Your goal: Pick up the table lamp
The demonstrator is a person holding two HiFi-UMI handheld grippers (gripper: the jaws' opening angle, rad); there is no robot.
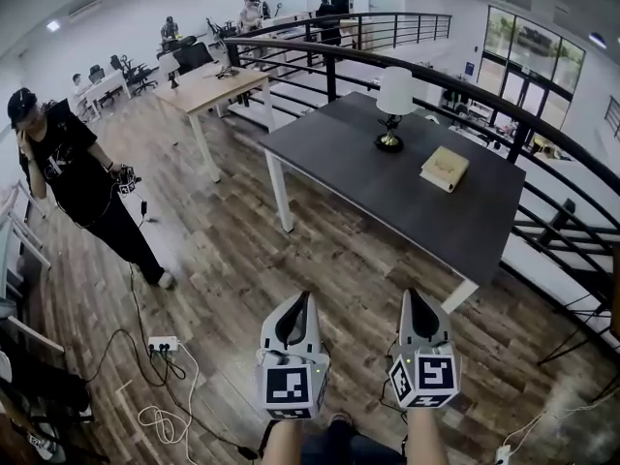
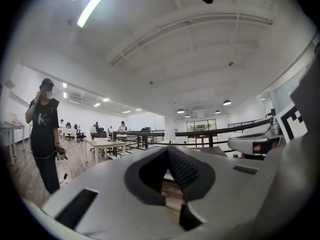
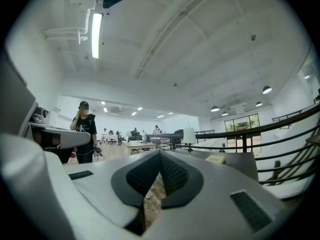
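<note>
- We hold the left gripper [image 1: 302, 301] level, its smooth pale-grey jaws pressed together with nothing between the ribbed black pads.
- The right gripper [image 1: 414, 297] sits just beside it, also closed tight and empty; each carries a cube with black-and-white square markers.
- Under them runs a floor [image 1: 242, 260] of mottled brown wood planks, with a white power strip [image 1: 163, 343] and looping cables at left.
- Ahead stands a table [image 1: 387, 201] with a matte dark-grey rectangular top and white legs.
- The lamp [image 1: 393, 105] stands upright near the table's far edge, well apart from both grippers: a white tapered shade on a dark stem and a round shiny base.
- A flat tan box [image 1: 445, 168] lies near the lamp.
- A curved black metal railing [image 1: 465, 90] runs behind the table.
- A person [image 1: 73, 172] in black stands at far left.
</note>
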